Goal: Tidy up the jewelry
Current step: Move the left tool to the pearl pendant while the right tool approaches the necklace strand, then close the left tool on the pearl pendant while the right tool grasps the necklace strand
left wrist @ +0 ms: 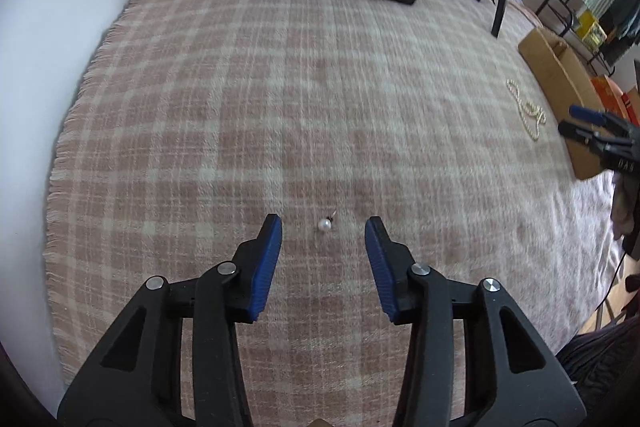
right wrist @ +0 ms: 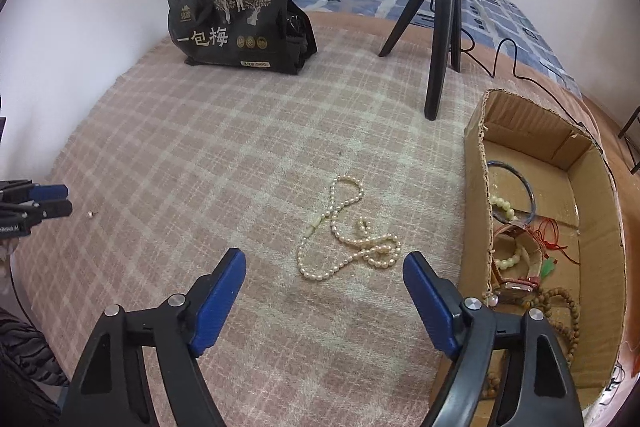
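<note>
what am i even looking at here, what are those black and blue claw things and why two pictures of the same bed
Those claws are hand-held grippers: a person carries one in each hand, and each has a wide-angle camera looking along its two blue-padded fingers. One picture is from the left gripper, the other from the right gripper.

Both hover over a pink checked blanket on a bed. Between the left gripper's open fingers lies a small white pearl earring, not gripped. Ahead of the right gripper lies a cream pearl necklace, also untouched. Beside it stands an open cardboard box already holding bracelets and beads. A black printed bag and a black tripod stand farther back. Nothing is held.
</note>
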Motion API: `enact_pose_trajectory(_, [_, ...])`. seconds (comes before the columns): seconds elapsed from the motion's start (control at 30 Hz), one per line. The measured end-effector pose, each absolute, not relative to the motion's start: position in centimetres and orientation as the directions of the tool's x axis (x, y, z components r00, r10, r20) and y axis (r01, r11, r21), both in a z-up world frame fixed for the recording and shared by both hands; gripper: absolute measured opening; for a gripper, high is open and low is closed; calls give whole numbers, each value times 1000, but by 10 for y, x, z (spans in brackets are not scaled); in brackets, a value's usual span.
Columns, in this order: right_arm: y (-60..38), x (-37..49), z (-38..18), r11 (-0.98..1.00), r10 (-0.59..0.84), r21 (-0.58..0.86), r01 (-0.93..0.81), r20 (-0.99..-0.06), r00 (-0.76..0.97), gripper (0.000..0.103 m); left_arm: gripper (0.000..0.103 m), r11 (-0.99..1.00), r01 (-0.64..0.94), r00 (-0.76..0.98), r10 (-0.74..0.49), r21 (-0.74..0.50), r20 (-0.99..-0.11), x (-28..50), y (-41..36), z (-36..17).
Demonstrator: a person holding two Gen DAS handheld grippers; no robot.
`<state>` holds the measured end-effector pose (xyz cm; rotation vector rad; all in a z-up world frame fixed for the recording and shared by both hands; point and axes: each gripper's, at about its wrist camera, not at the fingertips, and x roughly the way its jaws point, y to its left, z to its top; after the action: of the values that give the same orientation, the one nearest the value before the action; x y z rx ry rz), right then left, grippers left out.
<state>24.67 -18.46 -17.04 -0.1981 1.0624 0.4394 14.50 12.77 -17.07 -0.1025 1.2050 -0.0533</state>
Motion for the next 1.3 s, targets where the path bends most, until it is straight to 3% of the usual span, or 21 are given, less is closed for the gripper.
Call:
enact_pose_trajectory(0.37, [-178,245,-180,879,212,-5,-477,-892,400,76,27,996,86,326,-30,-2,-945,148,106,-191])
enact_pose_trajectory(0.5, [-179,248,-182,882,223,13,-471,-892,393,76,27,996,89,313,-29,-1,-949,151,106,-197])
enact_pose_trajectory(0.6, [-177,250,-185,883,222,16,-469,-894,388,76,18,996,89,300,-34,-7,-953,154,107,-202])
enact_pose_trajectory(0.93, [-173,257,-197,905,172,-9,-426,-907,385,81,10,996,89,294,-50,-25,-954,162,105,-212])
enact_pose_trajectory(1.3, [-163,265,-202,905,94,-93,-415,-908,409,82,7,996,90,295,-54,-29,-954,167,99,-214])
